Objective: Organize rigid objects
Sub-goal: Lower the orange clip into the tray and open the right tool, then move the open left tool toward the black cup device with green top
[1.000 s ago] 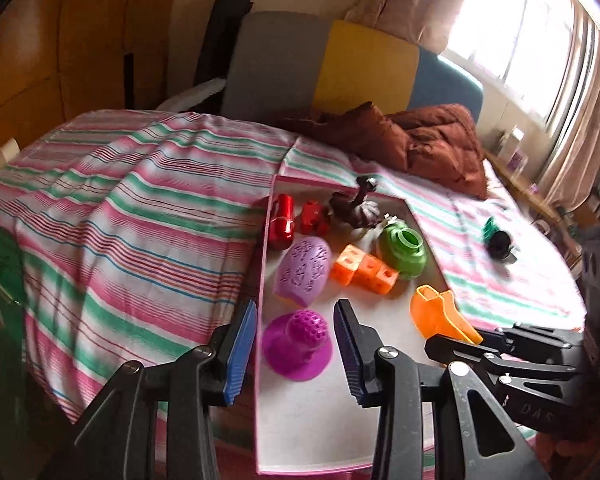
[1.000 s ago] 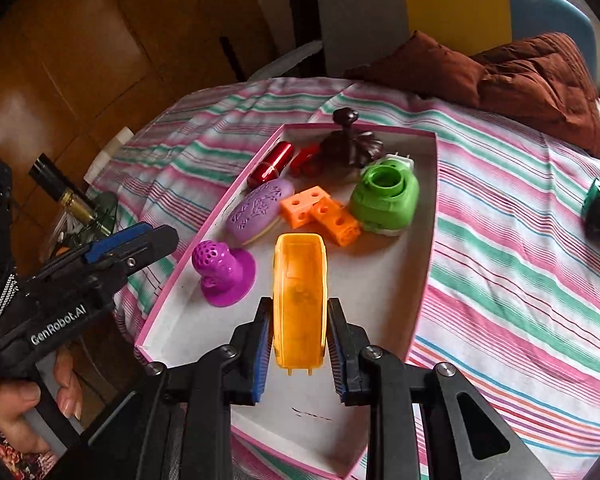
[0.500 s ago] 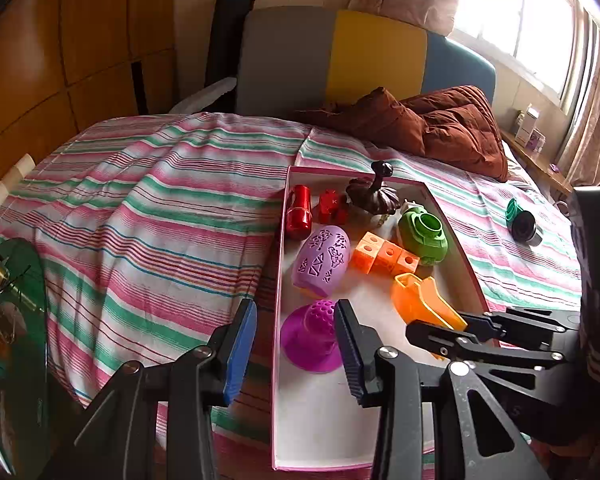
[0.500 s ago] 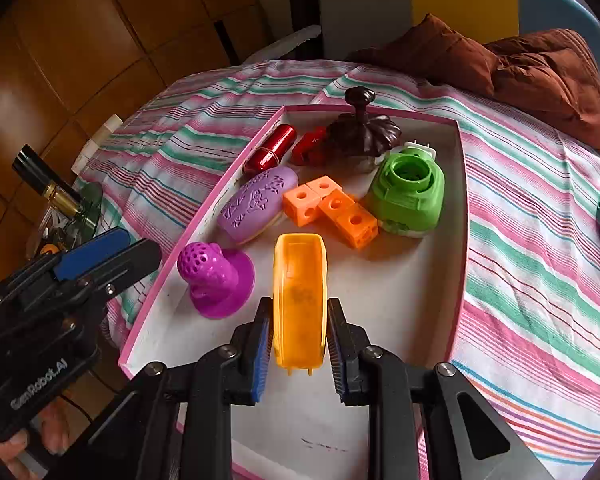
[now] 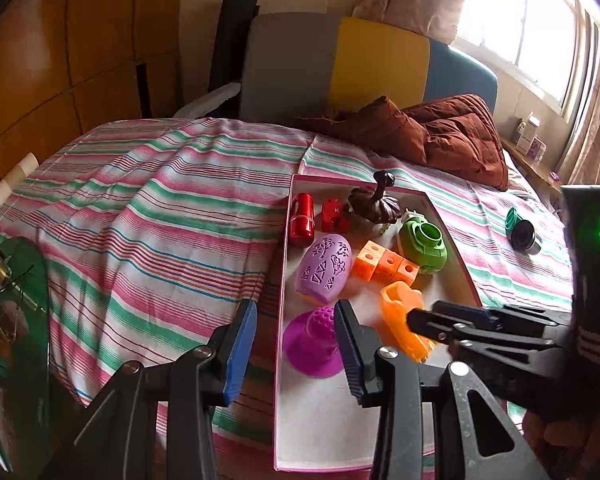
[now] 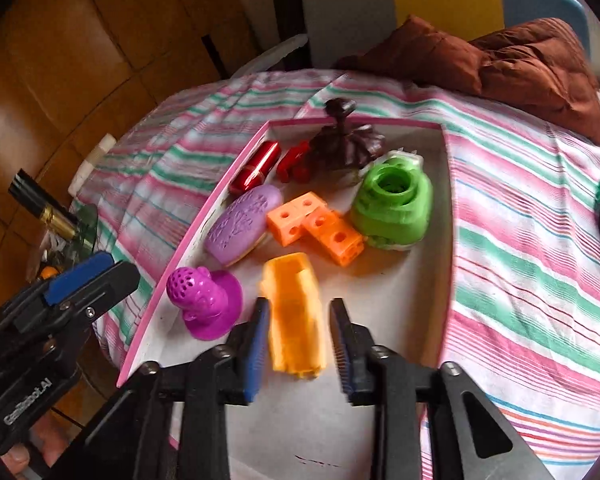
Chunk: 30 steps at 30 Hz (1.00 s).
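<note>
A pink-rimmed white tray point(image 6: 447, 216) point(image 5: 283, 280) lies on a striped bed. In it are an orange scoop-shaped piece point(image 6: 296, 316) point(image 5: 400, 316), a magenta knobbed piece point(image 6: 206, 300) point(image 5: 314, 340), a lilac oval point(image 6: 244, 222), orange cubes point(image 6: 320, 228), a green round piece point(image 6: 394, 204), a red cylinder point(image 6: 258, 166) and a dark brown ornament point(image 6: 346, 136). My right gripper point(image 6: 300, 344) is open, its fingers standing apart on either side of the orange piece, which rests on the tray. My left gripper point(image 5: 294, 344) is open and empty over the tray's left rim, beside the magenta piece.
A green and black round object point(image 5: 522, 230) lies on the bedspread right of the tray. A brown quilted cover point(image 5: 440, 136) is bunched at the far side. A glass side table point(image 5: 16, 320) with bottles stands at the left. A headboard lies behind.
My right gripper has opened and let go of the orange piece, which now lies in the tray. The left gripper has drawn back slightly and stays open.
</note>
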Each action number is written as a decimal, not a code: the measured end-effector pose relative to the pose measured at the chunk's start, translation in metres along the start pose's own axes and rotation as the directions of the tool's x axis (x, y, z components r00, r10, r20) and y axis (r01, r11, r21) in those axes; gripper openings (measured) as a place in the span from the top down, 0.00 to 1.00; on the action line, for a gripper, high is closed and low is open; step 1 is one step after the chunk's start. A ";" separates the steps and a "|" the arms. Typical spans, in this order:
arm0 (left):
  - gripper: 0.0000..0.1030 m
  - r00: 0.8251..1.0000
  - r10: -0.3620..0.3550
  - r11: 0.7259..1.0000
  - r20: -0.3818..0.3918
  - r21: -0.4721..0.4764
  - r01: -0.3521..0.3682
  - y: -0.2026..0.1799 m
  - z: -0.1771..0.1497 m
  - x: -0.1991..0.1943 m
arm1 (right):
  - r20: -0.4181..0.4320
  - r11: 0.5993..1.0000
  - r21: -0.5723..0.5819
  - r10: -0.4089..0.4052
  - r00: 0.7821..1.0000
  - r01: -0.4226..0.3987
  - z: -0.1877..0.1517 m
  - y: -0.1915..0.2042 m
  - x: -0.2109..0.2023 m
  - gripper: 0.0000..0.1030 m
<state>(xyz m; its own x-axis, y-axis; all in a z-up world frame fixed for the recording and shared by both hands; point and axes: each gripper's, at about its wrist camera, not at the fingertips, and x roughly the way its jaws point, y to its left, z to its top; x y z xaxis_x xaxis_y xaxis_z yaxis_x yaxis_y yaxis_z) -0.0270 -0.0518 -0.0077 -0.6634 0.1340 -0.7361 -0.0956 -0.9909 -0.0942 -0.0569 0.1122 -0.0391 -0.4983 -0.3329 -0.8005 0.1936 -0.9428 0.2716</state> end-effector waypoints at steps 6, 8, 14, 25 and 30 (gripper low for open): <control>0.61 0.998 -0.065 0.998 0.001 -0.004 0.065 -0.002 -0.001 -0.001 | 0.048 1.000 0.030 -0.010 0.999 0.008 -0.002 -0.014 -0.021 0.64; 0.61 0.994 -0.106 0.994 0.004 0.003 0.106 -0.006 -0.002 -0.003 | 0.054 0.999 0.036 -0.016 0.998 0.014 -0.002 -0.019 -0.027 0.64; 0.61 0.989 -0.145 0.988 -0.003 0.060 0.145 -0.024 -0.007 -0.006 | 0.066 0.998 0.055 -0.041 0.997 0.038 -0.009 -0.032 -0.037 0.62; 0.61 0.978 -0.208 0.972 -0.019 0.111 0.208 -0.044 -0.015 -0.008 | 0.042 0.990 0.110 -0.094 0.995 0.089 -0.022 -0.065 -0.042 0.62; 0.61 0.976 -0.218 0.965 -0.011 0.145 0.217 -0.053 -0.018 -0.012 | 0.025 0.982 0.141 -0.132 0.991 0.127 -0.033 -0.086 -0.045 0.59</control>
<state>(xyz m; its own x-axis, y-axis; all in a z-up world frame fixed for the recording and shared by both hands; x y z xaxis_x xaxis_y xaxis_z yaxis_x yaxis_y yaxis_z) -0.0007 -0.0011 -0.0064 -0.6183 0.3469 -0.7052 -0.3439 -0.9263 -0.1541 -0.0235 0.2092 -0.0441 -0.5405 -0.2060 -0.8157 0.0076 -0.9707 0.2401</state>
